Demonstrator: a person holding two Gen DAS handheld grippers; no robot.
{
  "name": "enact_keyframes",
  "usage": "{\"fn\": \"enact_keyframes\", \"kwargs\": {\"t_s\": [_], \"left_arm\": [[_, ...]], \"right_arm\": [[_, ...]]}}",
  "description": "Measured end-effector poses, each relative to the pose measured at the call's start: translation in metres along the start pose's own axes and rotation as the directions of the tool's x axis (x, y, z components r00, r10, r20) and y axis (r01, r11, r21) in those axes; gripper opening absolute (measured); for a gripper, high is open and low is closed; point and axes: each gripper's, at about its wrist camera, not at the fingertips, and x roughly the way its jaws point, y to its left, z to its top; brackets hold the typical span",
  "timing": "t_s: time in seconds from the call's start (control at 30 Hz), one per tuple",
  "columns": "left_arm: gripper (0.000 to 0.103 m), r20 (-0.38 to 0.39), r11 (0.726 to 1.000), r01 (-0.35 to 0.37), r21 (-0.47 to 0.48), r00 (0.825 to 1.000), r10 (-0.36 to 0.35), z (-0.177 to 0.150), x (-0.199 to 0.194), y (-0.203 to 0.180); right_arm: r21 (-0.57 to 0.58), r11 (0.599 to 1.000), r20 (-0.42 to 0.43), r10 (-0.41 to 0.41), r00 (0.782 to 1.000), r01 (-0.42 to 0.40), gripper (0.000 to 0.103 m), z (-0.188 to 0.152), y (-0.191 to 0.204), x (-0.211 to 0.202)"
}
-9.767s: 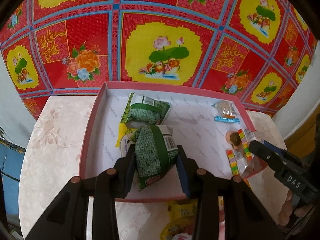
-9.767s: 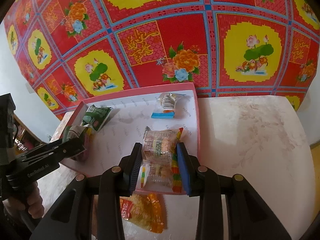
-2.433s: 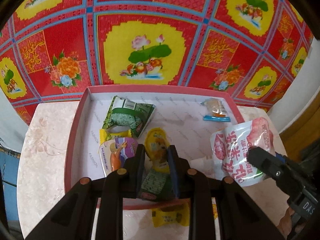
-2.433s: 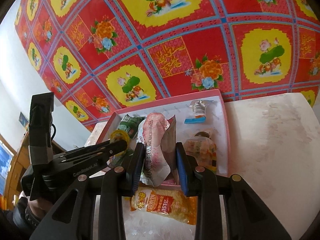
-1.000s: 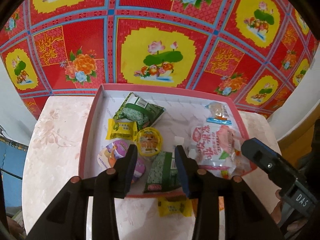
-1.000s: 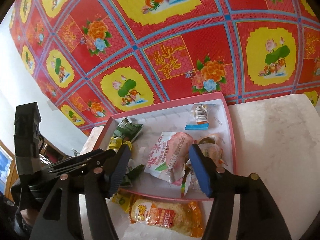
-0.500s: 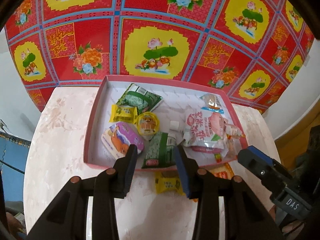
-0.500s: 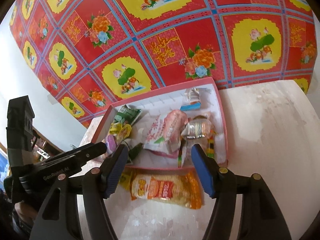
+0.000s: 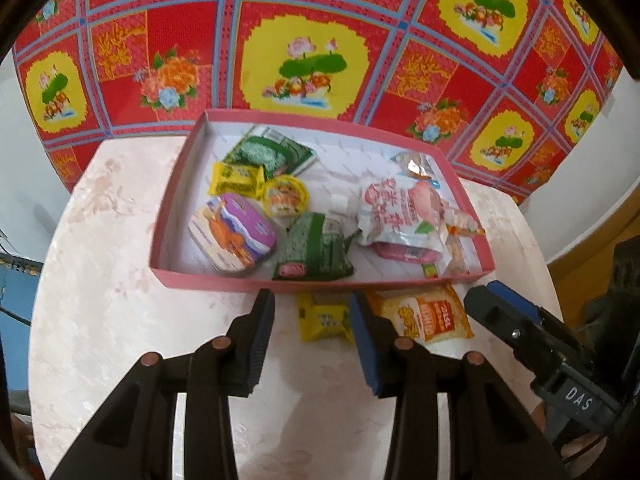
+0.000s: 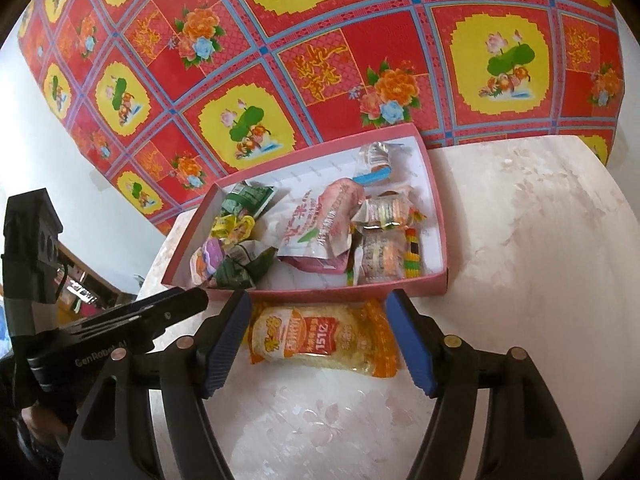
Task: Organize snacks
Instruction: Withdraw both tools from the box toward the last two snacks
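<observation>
A pink box (image 9: 320,282) (image 10: 436,200) on the marble table holds several snack packs: green packs, a purple tub (image 9: 232,232), a yellow jelly cup (image 9: 285,196) and a pink-white bag (image 9: 400,216) (image 10: 320,220). Two packs lie on the table in front of the box: a small yellow pack (image 9: 324,318) and an orange noodle pack (image 9: 428,316) (image 10: 324,336). My left gripper (image 9: 312,320) is open and empty, with the small yellow pack between its fingertips. My right gripper (image 10: 320,320) is open and empty, with its fingers on either side of the orange pack.
The round marble table (image 9: 100,280) (image 10: 540,280) stands against a red and yellow flowered cloth (image 9: 304,48). The right gripper's body (image 9: 540,344) shows at the right of the left wrist view. The left gripper's body (image 10: 100,328) shows at the left of the right wrist view.
Both grippers let go of their snacks in the box, opened and drew back. They now sit lower over the two packs on the table in front of the box.
</observation>
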Motion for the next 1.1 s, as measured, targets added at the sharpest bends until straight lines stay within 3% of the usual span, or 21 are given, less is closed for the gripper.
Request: {"fn": "enact_keyframes", "kwargs": {"t_s": [0.6, 0.9, 0.93, 1.0, 1.1], "left_arm": [[0.041, -0.070, 1.000, -0.001, 0.018, 0.998, 0.003, -0.010, 0.028, -0.013], [0.041, -0.033, 0.998, -0.037, 0.052, 0.999, 0.039, -0.012, 0.030, -0.019], [0.040, -0.028, 0.998, -0.040, 0.054, 0.999, 0.041, -0.012, 0.030, -0.019], [0.026, -0.025, 0.998, -0.038, 0.056, 0.999, 0.039, -0.012, 0.031, -0.019], [0.025, -0.025, 0.999, -0.027, 0.043, 0.999, 0.028, -0.012, 0.031, -0.015]], "right_arm": [[0.044, 0.999, -0.004, -0.008, 1.000, 0.008, 0.072, -0.004, -0.015, -0.001], [0.054, 0.999, -0.013, -0.005, 1.000, 0.005, 0.072, -0.006, -0.018, 0.002], [0.054, 0.999, -0.014, -0.003, 1.000, 0.004, 0.072, -0.007, -0.018, 0.002], [0.051, 0.999, -0.018, 0.000, 1.000, 0.001, 0.072, -0.008, -0.017, 0.003], [0.038, 0.999, -0.028, -0.001, 1.000, 0.002, 0.072, -0.009, -0.015, 0.005]]}}
